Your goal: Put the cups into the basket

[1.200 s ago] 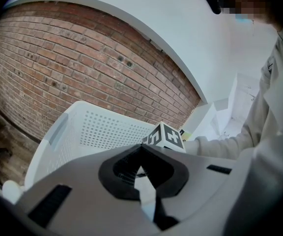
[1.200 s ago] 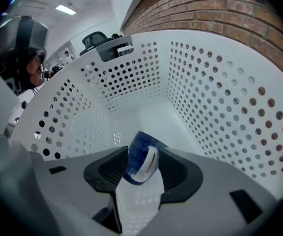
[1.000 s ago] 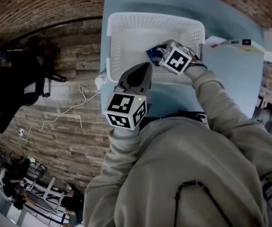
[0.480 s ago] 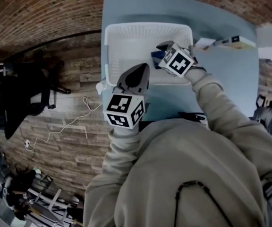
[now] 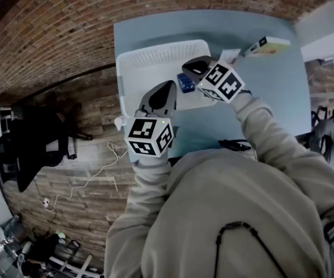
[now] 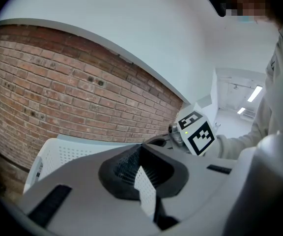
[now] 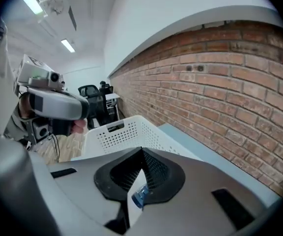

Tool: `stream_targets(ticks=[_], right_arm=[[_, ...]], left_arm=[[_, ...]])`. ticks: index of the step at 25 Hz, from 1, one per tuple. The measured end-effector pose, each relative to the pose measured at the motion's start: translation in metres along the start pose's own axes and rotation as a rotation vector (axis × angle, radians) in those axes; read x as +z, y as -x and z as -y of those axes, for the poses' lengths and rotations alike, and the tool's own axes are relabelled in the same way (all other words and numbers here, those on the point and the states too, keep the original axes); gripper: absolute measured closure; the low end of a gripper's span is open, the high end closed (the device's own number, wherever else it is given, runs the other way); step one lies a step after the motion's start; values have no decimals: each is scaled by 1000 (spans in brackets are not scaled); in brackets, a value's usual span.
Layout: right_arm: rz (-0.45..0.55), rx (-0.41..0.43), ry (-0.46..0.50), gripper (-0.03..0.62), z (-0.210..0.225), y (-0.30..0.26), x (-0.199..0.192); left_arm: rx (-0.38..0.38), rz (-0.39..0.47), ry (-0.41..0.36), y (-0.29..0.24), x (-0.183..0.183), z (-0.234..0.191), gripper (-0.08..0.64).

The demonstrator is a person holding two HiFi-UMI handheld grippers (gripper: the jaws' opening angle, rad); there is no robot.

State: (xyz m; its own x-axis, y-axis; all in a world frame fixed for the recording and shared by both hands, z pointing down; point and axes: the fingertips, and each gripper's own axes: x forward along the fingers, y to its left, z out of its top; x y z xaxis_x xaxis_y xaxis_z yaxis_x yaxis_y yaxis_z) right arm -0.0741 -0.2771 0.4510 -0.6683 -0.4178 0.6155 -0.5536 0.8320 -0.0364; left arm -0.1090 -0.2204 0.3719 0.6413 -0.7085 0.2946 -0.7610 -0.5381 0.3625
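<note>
A blue cup (image 5: 184, 83) lies in the white perforated basket (image 5: 149, 54) near its right wall. My right gripper (image 5: 195, 67) hovers above it. Its jaws have just closed and their tips meet with nothing between them. In the right gripper view the right gripper (image 7: 141, 152) is shut, and the cup (image 7: 140, 196) shows through the slit below the tips. My left gripper (image 5: 166, 91) hangs over the basket's near rim. In the left gripper view the left gripper (image 6: 140, 149) is shut and empty, with the basket (image 6: 68, 151) beyond.
The basket stands at the left end of a light blue table (image 5: 265, 91) against a brick wall. A yellow-and-white box (image 5: 267, 45) and a paper (image 5: 228, 55) lie at the back right. A small black item (image 5: 235, 145) sits at the front edge. A black chair (image 5: 28, 149) and white cable (image 5: 91, 178) are on the floor to the left.
Both grippers have risen. The right one has lifted away from the blue cup, which stays in the basket, and its jaws have closed.
</note>
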Motion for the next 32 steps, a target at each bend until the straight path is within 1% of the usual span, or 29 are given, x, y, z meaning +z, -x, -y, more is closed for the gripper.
stream_targets(ticks=[5,8,13,16,17,19,22,27,32], right_arm=[[104,-35,-49,581,5,38,23],[185,-55,-104,581,9,63,36],[401,-57,-233,581,19,123,67],[541,-34,-244,583,13,169,92],[573,-35,-242,583,11,185,99],[599,-55,-236,583,10,209,105],[606,-79,-219,583,7,230,109],[611,-90,-216,583,3,239,108],[595,-91,-218,583,1,237,104]], left_arm=[[-22,22,-44,-5,19,16,571],[-31,43,-67,-6,33,24,571],[-64,119,-118,-10,66,42,571],[-119,172,-148,-6,95,65,571],[-141,191,-162,-4,104,73,571],[-182,216,-191,-1,118,91,571],[-219,220,-214,1,129,110,571],[-248,217,-215,-3,126,120,571],[-244,205,-209,-6,120,117,571]])
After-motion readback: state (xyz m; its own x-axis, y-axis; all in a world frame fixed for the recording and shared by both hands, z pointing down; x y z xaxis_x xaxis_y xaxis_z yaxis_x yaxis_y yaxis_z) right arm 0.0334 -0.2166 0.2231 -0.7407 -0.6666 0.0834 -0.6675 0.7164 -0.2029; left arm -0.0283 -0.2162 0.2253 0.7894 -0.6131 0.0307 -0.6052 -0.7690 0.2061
